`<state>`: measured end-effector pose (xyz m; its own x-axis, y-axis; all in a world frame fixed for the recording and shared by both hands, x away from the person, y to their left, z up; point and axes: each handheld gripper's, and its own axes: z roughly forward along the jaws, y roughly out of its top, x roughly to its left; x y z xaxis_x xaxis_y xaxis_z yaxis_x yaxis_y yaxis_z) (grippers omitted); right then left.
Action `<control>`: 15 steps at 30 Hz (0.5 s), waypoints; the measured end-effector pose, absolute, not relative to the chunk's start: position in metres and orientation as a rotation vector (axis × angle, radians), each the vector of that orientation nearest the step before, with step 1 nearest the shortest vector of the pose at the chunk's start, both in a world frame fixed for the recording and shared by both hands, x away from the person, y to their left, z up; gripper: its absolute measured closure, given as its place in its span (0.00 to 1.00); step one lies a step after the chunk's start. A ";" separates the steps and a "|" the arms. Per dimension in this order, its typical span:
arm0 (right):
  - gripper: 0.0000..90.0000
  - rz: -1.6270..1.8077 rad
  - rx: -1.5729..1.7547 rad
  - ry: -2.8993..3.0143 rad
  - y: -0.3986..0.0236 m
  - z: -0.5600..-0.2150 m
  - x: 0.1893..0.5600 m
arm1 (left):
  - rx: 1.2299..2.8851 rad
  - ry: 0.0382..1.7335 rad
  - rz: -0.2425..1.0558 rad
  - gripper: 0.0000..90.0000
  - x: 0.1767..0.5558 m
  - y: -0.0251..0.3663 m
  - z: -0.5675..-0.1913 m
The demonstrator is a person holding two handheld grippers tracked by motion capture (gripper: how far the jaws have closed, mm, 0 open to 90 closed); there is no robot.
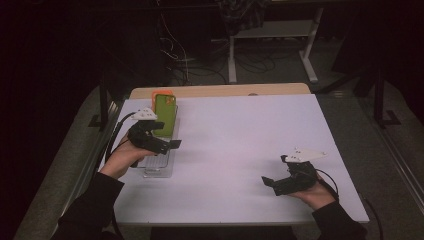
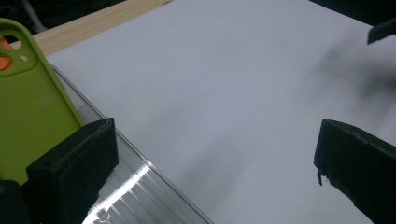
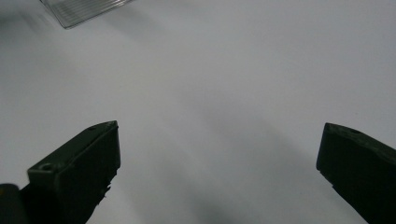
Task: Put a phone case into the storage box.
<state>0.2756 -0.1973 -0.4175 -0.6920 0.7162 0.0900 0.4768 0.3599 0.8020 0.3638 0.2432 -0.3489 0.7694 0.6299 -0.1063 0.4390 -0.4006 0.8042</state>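
A lime-green phone case (image 1: pixel 165 115) (image 2: pixel 32 102) lies camera-end away from me on the far part of a clear ribbed tray (image 1: pixel 160 167) (image 2: pixel 140 186) at the table's left. An orange case (image 1: pixel 162 93) (image 2: pixel 4 60) peeks out from under it. My left gripper (image 1: pixel 160 142) (image 2: pixel 215 158) hovers over the tray's near half, open, with nothing between its jaws; its left jaw is beside the green case's near end. My right gripper (image 1: pixel 274 171) (image 3: pixel 217 158) is held low over the bare white tabletop (image 1: pixel 240 140) at the front right, open and empty.
A corner of the clear tray (image 3: pixel 79 9) shows far off in the right gripper view. A wooden strip (image 1: pixel 220 90) runs along the table's far edge. Beyond it are a white desk frame (image 1: pixel 232 60) and cables (image 1: pixel 175 50) on the floor.
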 end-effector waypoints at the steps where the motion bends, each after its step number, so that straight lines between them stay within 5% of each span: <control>1: 0.00 1.245 1.058 2.349 -0.197 -0.417 0.276 | 2.058 0.791 0.266 0.00 0.361 0.243 -0.350; 15: 0.00 1.233 1.056 2.368 -0.195 -0.416 0.275 | 2.085 0.729 0.265 0.00 0.330 0.253 -0.370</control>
